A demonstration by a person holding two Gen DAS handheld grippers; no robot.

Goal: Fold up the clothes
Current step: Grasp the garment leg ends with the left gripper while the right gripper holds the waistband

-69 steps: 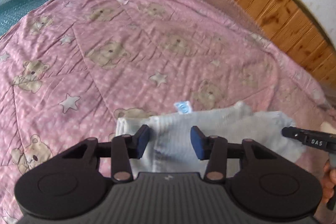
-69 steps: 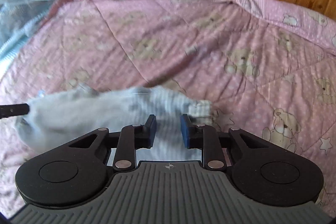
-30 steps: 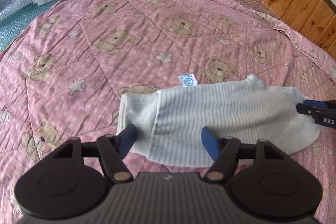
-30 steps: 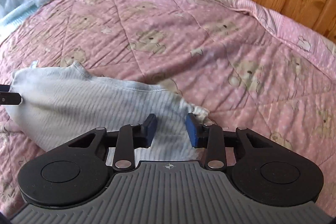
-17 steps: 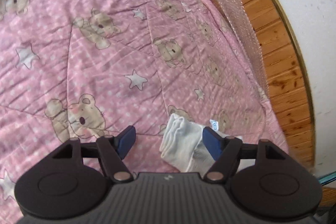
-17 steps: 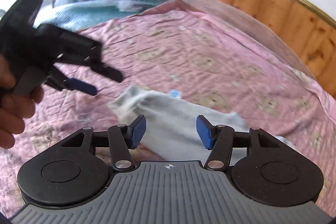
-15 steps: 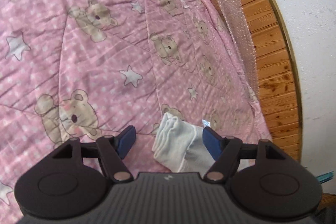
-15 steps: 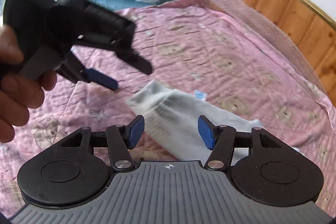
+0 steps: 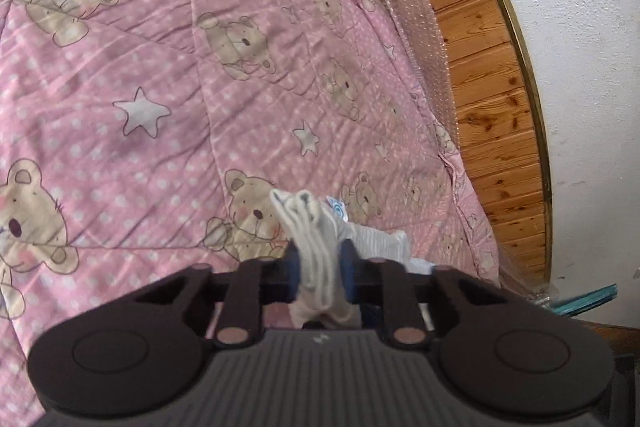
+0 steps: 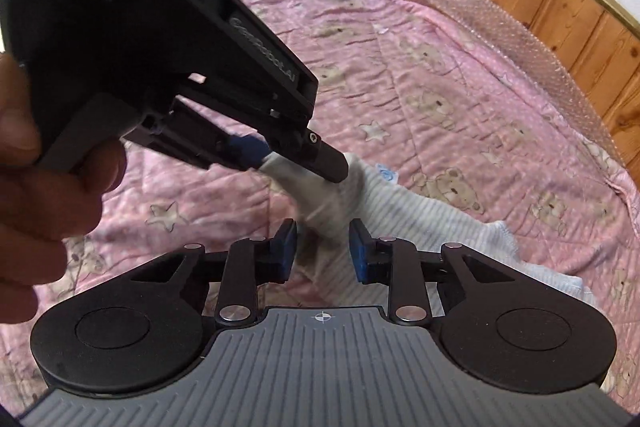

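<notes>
1. Left gripper: jaws have just closed, pinching the bunched end of the pale ribbed garment, lifted off the pink bear-print quilt.
2. Right gripper: jaws spread, just narrowing; cloth between, pads not pressing.
3. Garment's right end lies on the quilt; its near part is hidden behind the gripper body.
4. A hand is cut off at left, blurred.

Pink quilt (teddy bears, white stars) covering the bed, pale ribbed garment lying on it
</notes>
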